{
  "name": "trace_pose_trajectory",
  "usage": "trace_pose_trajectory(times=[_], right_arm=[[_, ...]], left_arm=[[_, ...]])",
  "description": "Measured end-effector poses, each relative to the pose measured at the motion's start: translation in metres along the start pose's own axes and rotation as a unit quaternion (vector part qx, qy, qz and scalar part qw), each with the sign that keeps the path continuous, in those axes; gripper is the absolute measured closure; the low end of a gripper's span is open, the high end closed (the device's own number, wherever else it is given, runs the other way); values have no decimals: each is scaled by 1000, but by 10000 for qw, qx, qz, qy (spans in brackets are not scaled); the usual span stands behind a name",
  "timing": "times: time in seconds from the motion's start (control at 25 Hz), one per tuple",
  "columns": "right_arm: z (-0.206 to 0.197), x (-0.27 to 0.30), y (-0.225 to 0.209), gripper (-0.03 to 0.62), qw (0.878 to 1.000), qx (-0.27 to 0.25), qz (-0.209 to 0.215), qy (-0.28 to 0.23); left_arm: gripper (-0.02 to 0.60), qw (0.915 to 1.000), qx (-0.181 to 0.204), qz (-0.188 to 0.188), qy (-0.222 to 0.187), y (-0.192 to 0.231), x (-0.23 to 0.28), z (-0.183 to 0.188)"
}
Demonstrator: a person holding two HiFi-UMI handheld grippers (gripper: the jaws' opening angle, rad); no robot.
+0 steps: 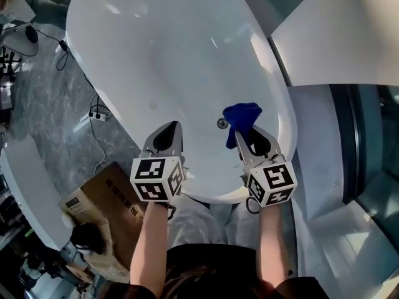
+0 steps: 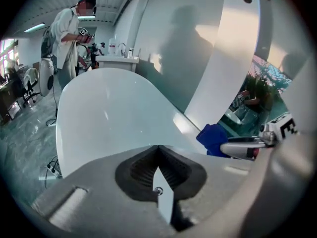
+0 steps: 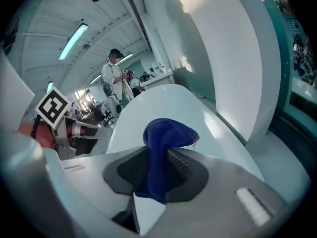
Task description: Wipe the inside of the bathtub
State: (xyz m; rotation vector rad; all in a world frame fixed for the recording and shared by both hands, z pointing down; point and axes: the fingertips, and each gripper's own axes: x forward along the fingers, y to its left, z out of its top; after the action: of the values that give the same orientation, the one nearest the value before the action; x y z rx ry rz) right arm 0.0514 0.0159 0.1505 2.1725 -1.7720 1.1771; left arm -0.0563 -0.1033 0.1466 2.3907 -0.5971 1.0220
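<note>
Right gripper [image 1: 243, 134] clamped on blue cloth [image 1: 242, 116] just beside drain [image 1: 222, 123], left gripper [image 1: 168, 128] shut w/ nothing in it, near drain too; bathtub [image 1: 156, 42] inside prob. all left to wipe, approx 0 done.

Grey grippers [image 1: 167, 129], black pads [image 2: 138, 170], marker cubes [image 1: 157, 178]

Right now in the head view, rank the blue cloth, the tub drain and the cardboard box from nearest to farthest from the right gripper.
1. Blue cloth: clamped in the right gripper itself.
2. Drain: in the tub bottom, just left of the jaw tips.
3. Cardboard box: on the floor outside the tub, far left.
</note>
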Motion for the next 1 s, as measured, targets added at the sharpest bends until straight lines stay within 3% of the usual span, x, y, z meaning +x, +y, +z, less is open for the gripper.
trace_pose_trajectory(times=[0.36,0.6,1.0], right_arm=[[-80,82,-38,487,9973,-364,131,627],[-136,134,-53,487,9963,-275,139,805],[-224,203,-44,487,9906,-127,494,1267]], left_arm=[[577,9960,359,-353,735,27,90,-63],[577,9935,-23,-424,1054,54,144,-107],[577,9806,667,-758,1678,86,207,-164]])
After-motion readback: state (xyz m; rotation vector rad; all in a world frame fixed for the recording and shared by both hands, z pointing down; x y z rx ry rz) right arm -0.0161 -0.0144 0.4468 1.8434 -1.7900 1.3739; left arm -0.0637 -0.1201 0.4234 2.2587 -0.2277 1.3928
